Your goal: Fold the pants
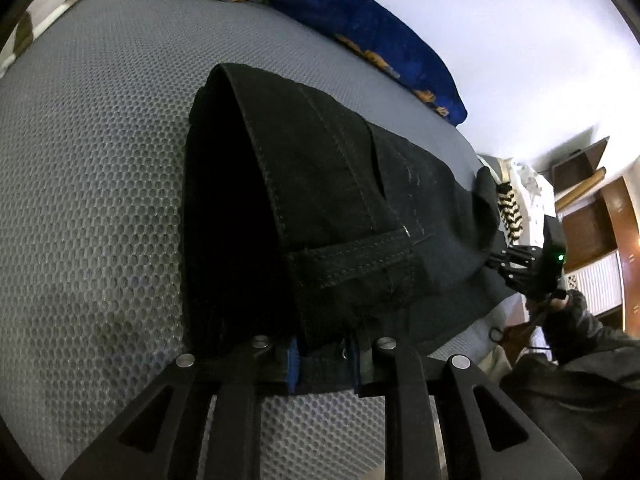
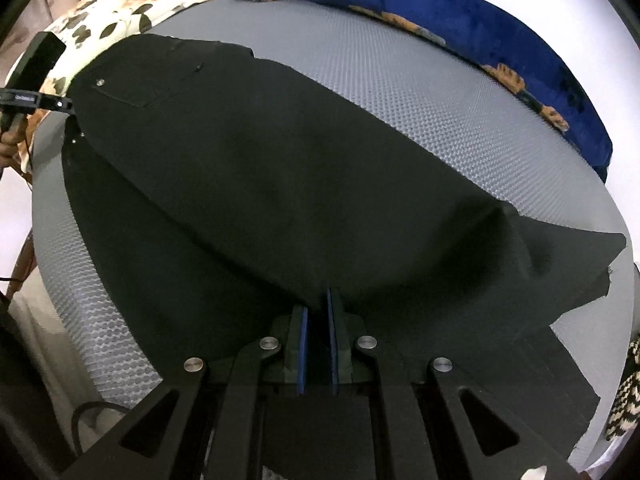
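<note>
**Black pants held up over the grey mat**

The grey mat spreads under everything, a blue blanket along its far edge. My black pants drape across it, partly lifted. My left tongs pinch the waistband by the belt loop; my right tongs pinch a fold of the leg. A flowered pillow sits at the far corner

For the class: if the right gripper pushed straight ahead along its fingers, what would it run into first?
The black pants. The right gripper is already shut on a fold of them, and the cloth stretches ahead over the grey mattress; depth beyond is unclear.
</note>
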`<control>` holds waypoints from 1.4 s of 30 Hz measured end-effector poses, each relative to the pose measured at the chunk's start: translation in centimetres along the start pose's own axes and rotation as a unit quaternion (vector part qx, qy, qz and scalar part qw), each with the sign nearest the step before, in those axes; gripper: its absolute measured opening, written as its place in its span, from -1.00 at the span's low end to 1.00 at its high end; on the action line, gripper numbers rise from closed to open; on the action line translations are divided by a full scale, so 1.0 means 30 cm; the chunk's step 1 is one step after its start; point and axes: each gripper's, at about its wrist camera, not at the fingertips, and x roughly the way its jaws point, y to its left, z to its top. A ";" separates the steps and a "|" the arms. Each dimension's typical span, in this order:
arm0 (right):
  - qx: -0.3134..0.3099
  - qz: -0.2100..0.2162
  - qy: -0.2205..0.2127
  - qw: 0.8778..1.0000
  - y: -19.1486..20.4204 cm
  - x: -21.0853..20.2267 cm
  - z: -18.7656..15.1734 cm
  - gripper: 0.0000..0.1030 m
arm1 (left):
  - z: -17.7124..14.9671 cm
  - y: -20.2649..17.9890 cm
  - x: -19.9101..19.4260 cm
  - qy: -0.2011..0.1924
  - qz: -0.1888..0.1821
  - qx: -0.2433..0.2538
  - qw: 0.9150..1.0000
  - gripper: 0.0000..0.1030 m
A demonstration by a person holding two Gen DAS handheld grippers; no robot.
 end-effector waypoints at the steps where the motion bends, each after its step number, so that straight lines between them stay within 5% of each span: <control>1: 0.003 -0.001 0.000 1.000 -0.002 0.002 0.000 -0.87 | -0.005 0.000 -0.007 0.004 -0.003 -0.001 1.000 -0.60; 5: 0.012 -0.002 -0.001 1.000 0.002 0.005 -0.008 -0.86 | -0.030 -0.003 -0.043 0.013 0.001 0.007 1.000 -0.45; 8: 0.021 0.001 -0.005 1.000 -0.005 0.011 -0.013 -0.86 | -0.027 0.026 -0.087 -0.003 0.047 0.003 0.999 0.65; 9: 0.022 0.001 -0.005 1.000 -0.007 0.012 -0.014 -0.86 | -0.024 0.032 -0.119 -0.021 0.058 -0.004 0.998 0.68; 16: 0.021 -0.001 -0.008 1.000 -0.009 0.018 -0.019 -0.86 | -0.082 0.073 -0.292 -0.098 -0.013 -0.140 0.985 0.68; 25: 0.020 -0.002 -0.016 1.000 -0.010 0.012 -0.021 -0.86 | -0.158 0.085 -0.183 -0.081 -0.048 -0.282 0.955 0.41; 29: 0.020 -0.007 -0.024 0.999 -0.005 -0.010 -0.016 -0.86 | -0.143 0.108 -0.134 -0.087 -0.042 -0.306 0.947 -0.15; 30: 0.023 -0.008 -0.029 0.999 -0.004 -0.021 -0.016 -0.86 | -0.133 0.108 -0.133 -0.094 -0.040 -0.305 0.947 -0.43; 32: 0.030 -0.009 -0.037 0.999 -0.003 -0.051 -0.016 -0.86 | -0.097 0.098 -0.139 -0.088 -0.025 -0.285 0.954 -0.54; 36: 0.029 -0.007 -0.046 0.998 0.045 -0.137 -0.021 -0.86 | -0.029 0.037 -0.168 -0.093 0.002 -0.217 0.972 -0.57; 42: -0.002 0.010 -0.022 1.000 0.193 -0.174 -0.047 -0.87 | 0.002 0.054 -0.173 -0.057 0.048 -0.163 0.984 -0.57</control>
